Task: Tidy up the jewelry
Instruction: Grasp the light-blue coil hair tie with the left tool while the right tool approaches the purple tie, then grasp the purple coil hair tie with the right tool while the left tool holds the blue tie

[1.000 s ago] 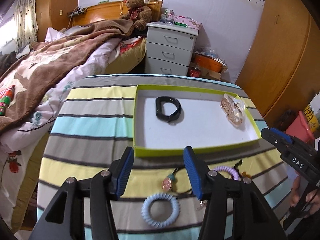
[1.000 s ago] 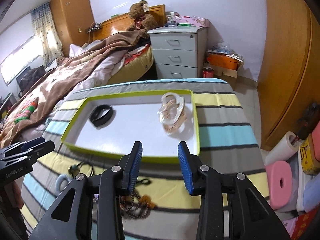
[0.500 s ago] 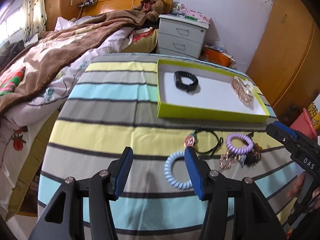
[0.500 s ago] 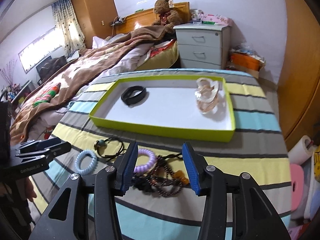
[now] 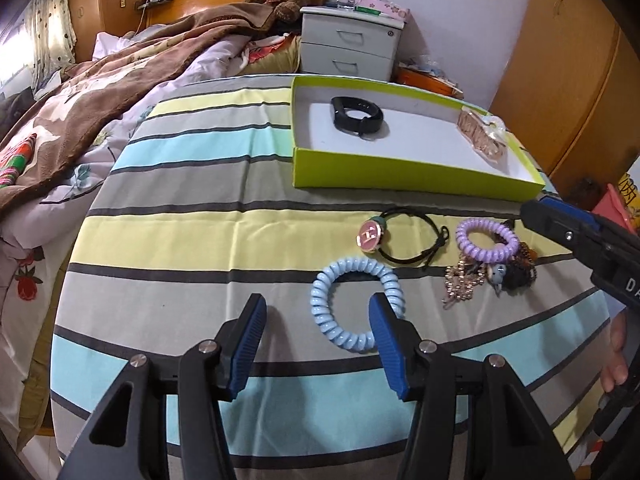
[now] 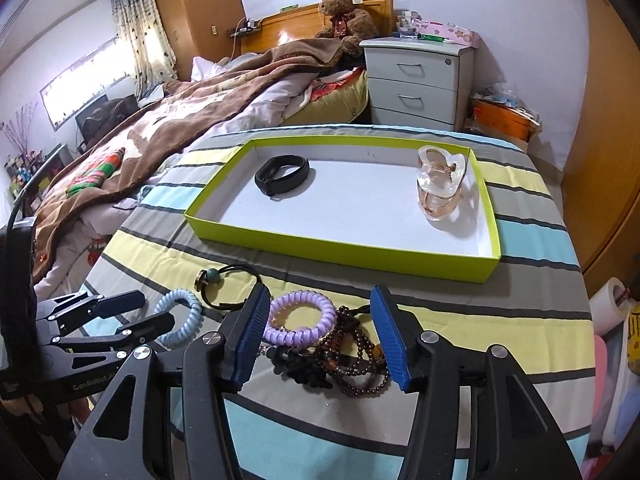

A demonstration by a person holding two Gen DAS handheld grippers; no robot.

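A lime-green box (image 5: 400, 178) (image 6: 320, 242) on the striped table holds a black band (image 5: 358, 117) (image 6: 283, 174) and a clear pinkish hair claw (image 5: 480, 136) (image 6: 440, 182). In front of it lie a light-blue coil tie (image 5: 356, 304) (image 6: 184, 318), a black cord with a pink disc (image 5: 370, 236) (image 6: 216, 280), a purple coil tie (image 5: 486, 240) (image 6: 302, 316) and a heap of dark bead strings (image 6: 352, 360). My left gripper (image 5: 316, 334) is open, its right finger over the blue coil. The right gripper (image 6: 318, 334) hangs over the purple coil and beads, its jaws opening, pads touching nothing.
A bed with a brown blanket (image 6: 180, 112) borders the table's left side. A grey nightstand (image 6: 416, 76) and a teddy bear (image 6: 344, 12) stand behind. Wooden wardrobe doors (image 5: 568, 64) are at the right. Clutter and a tape roll (image 6: 608, 304) sit on the floor at the right.
Both grippers drew back from the box and dropped toward the loose jewelry in front of it. The right gripper's jaws spread wider. The left jaws kept their width.
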